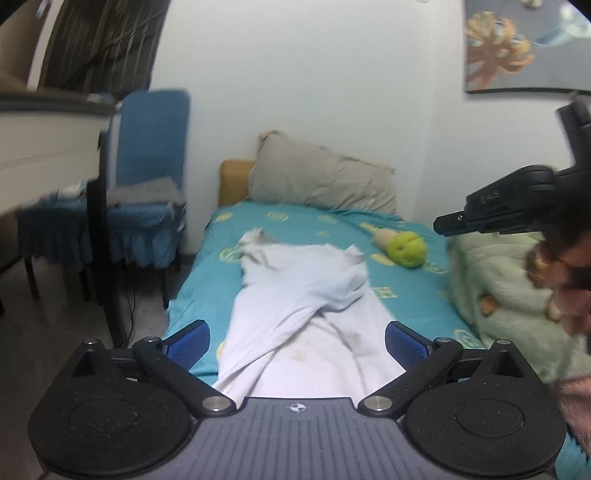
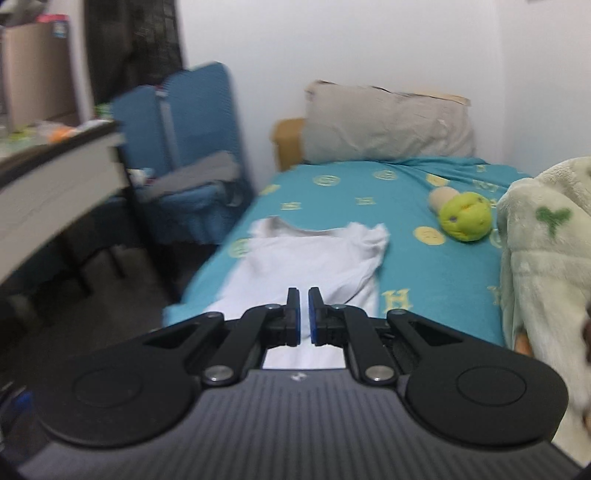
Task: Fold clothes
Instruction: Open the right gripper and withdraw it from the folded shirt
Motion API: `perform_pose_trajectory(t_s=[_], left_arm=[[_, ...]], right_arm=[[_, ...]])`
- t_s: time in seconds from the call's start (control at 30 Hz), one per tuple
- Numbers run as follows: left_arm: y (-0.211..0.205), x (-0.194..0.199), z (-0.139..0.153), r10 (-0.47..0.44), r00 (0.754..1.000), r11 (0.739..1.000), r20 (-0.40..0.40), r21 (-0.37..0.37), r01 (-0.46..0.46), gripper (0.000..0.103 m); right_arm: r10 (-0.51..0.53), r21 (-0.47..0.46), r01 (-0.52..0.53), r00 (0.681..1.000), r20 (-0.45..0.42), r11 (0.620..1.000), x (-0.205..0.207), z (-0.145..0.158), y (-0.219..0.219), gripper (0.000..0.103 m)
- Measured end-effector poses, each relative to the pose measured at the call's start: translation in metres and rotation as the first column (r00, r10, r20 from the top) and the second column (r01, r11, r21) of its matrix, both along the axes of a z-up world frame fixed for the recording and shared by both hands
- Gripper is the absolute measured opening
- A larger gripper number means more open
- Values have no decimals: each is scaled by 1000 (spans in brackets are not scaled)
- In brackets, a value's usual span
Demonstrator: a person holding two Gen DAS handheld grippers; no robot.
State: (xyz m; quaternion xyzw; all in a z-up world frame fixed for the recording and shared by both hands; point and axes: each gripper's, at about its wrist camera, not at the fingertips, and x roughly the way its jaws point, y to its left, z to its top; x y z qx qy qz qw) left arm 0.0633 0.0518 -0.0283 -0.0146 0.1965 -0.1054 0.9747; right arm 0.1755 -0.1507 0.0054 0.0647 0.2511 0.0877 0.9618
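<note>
Jaws spread on my left gripper, pressed together empty on my right gripper, above the shirt, which runs lengthwise away toward the far pillow.

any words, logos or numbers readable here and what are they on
"H": yellow letter printed on the teal bed sheet, repeated across it as part of the pattern.
Embossed lettering on the side of the right gripper, seen from the left wrist camera: too blurred to read.
Small round emblem on the grey body behind the left gripper: a symbol, no legible text.
Sticker on the cardboard box: too blurred to read.
</note>
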Motion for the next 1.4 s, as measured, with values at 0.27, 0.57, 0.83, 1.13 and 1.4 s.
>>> perform_pose_trajectory(t_s=[0.27,0.57,0.83,1.13,1.4], left_arm=[[-14,-41,12,-46,999,998,-11,39,47,103],[41,-2,-6,106,952,983,-286,-115,-144,103],[128,32,-46,271,758,836,-594,-246,-491,101],[183,23,-94,312,490,597,-814,-233,-768,88],[175,21,-99,283,459,598,-842,-219,-771,44]], right_arm=[[38,-3,-38,993,114,999,-113,10,6,55],[11,111,-24,993,118,994,-124,-14,-18,103],[-46,170,40,998,31,985,-116,-36,-37,103],[-75,229,91,994,-78,969,-106,-56,-45,103],[-65,243,91,991,-113,966,-105,-62,-43,103]])
